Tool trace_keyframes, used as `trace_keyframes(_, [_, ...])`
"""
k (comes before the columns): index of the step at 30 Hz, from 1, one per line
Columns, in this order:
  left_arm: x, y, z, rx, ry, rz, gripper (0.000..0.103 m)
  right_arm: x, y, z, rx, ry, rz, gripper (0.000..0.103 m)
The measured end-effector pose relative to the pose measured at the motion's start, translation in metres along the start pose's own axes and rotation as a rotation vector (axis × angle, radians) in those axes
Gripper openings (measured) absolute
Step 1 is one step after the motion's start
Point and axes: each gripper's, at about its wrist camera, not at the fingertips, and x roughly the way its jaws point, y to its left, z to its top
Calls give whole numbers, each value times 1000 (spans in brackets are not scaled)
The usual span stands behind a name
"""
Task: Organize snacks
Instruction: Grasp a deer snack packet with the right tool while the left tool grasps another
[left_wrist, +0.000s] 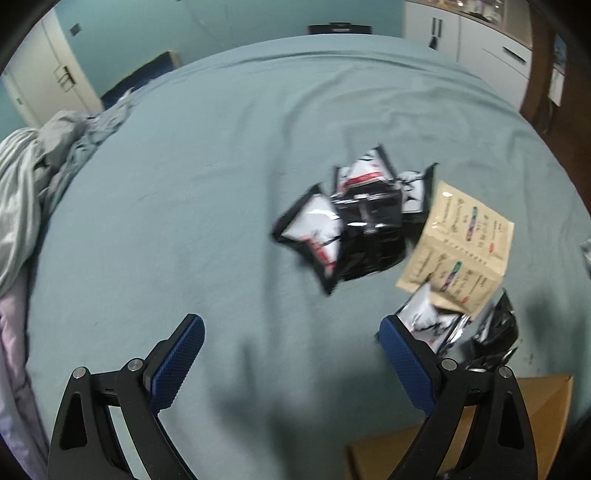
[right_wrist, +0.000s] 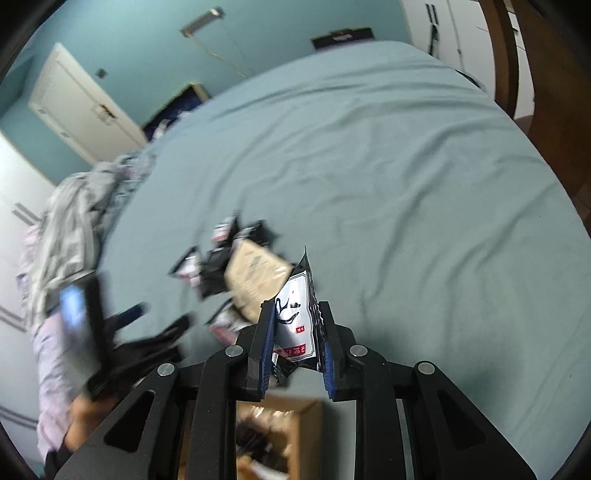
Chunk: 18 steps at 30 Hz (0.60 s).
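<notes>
Across the middle of both views lies a big bed (left_wrist: 221, 166) with a soft, wrinkly blue-green sheet. At the left edge sits a crumpled heap of grey and pale purple bedding (left_wrist: 44, 155). Behind the bed are a blue-green wall and a white door (right_wrist: 74, 99).

On the sheet, right of the middle in the left wrist view, rests a small pile of shiny black-and-white snack packets (left_wrist: 351, 218). They are flat, crinkly and have zigzag ends. Touching them on the right is a flat tan paper pouch (left_wrist: 465, 240) with small print on it. Two more shiny packets (left_wrist: 461, 328) lie just under the pouch, near the lower right. An open brown cardboard box (left_wrist: 461, 432) sits at the bottom right with dark packets inside; it is blurry.

The left tool (left_wrist: 291, 354) has its blue bumpy pads wide apart over bare sheet, with nothing between them.

The right tool (right_wrist: 297, 343) is clamped on one black-and-white snack packet (right_wrist: 295, 317), which stands up between its pads, above the box. In the right wrist view, the left tool appears as a dark blur at the lower left.
</notes>
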Motion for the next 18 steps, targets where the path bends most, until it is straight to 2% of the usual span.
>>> trace_keyframes(5, [24, 0, 15, -18, 20, -21, 97, -31, -10, -46, 3, -29, 45, 20])
trace_keyframes(9, [39, 16, 28, -123, 42, -74, 97, -45, -15, -86, 16, -36, 60, 20])
trace_keyframes(10, [42, 20, 31, -152, 48, -84, 93, -50, -14, -91, 16, -47, 71, 20])
trace_keyframes(12, [51, 28, 37, -199, 69, -122, 82, -59, -11, -95, -6, -71, 72, 20])
trace_keyframes(13, [55, 31, 39, -222, 80, -147, 71, -57, -7, -95, -28, -76, 59, 20])
trace_keyframes(15, [59, 35, 43, -254, 81, -146, 60, -46, -3, -90, -46, -62, 36, 20])
trace_keyframes(16, [57, 35, 44, -258, 72, -144, 44, -41, -2, -91, -44, -46, 32, 20])
trace_keyframes(17, [56, 34, 45, -256, 68, -150, 34, -33, -1, -91, -37, -20, 26, 20])
trace_keyframes(18, [55, 33, 46, -254, 68, -160, 32, -28, -2, -91, -33, -4, 19, 20])
